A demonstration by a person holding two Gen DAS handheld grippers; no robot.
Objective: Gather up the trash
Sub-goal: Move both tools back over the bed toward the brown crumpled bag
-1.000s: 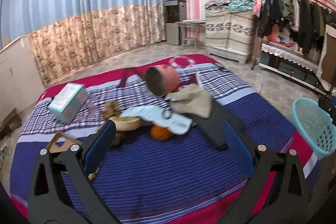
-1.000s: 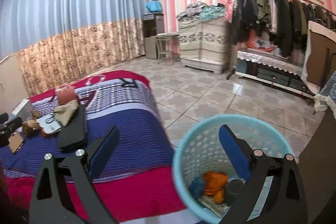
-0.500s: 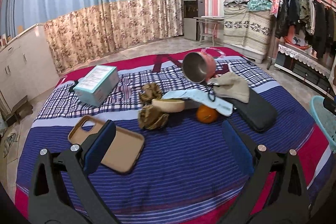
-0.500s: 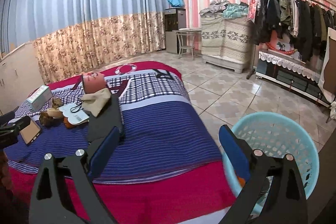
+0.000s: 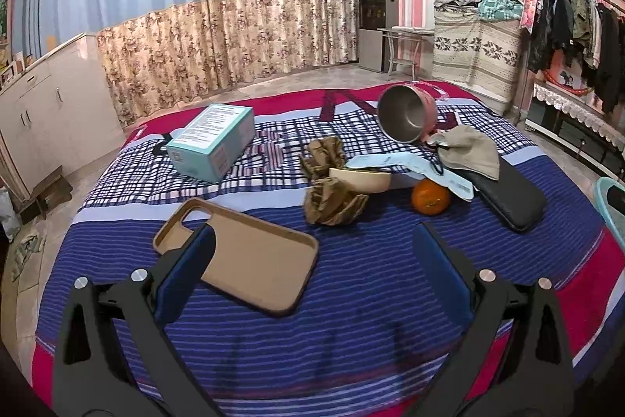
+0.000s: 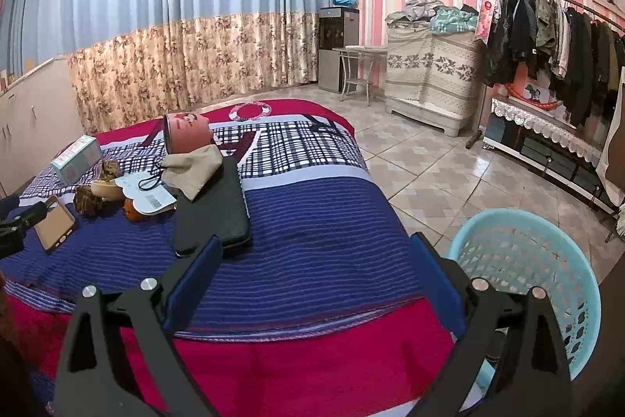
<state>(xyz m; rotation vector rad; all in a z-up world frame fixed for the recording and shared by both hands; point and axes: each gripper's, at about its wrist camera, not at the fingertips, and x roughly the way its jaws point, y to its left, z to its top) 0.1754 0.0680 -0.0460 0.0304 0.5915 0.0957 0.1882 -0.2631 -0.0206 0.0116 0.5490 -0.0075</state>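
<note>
Left gripper point(image 5: 312, 274): black frame, blue-padded fingers spread wide, holding nothing, hanging above the near edge of the bed point(image 5: 351, 299). Its left finger overlaps the tan phone case point(image 5: 250, 260), a flat, rounded rectangle with a raised rim and a camera cut-out, lying open side up on the striped blue bedspread.

Trash: two crumpled brown paper wads. The nearer wad point(image 5: 332, 202) sits just beyond the phone case; the farther wad point(image 5: 324, 155) lies behind it. A shallow cream bowl point(image 5: 361, 178) touches both wads. An orange point(image 5: 429, 198), round and dimpled, rests to the right of the bowl, partly under a pale blue paper sheet point(image 5: 402, 165).

Other things: a teal cardboard box point(image 5: 213, 147) stands apart on the plaid section; a pink metal cup point(image 5: 406, 116) with a steel interior lies on its side, mouth facing the camera; a beige cloth pouch point(image 5: 468, 151) drapes over a long black case point(image 5: 511, 198) with a fine-grained surface.

Right gripper point(image 6: 312, 272): fingers likewise spread, empty, above the red foot of the bed. A light blue plastic basket point(image 6: 523, 253) with perforated lattice walls stands on the tiled floor point(image 6: 429, 174) beside the bed, partly hidden behind the right finger. The black case lies between this gripper and the wads.
</note>
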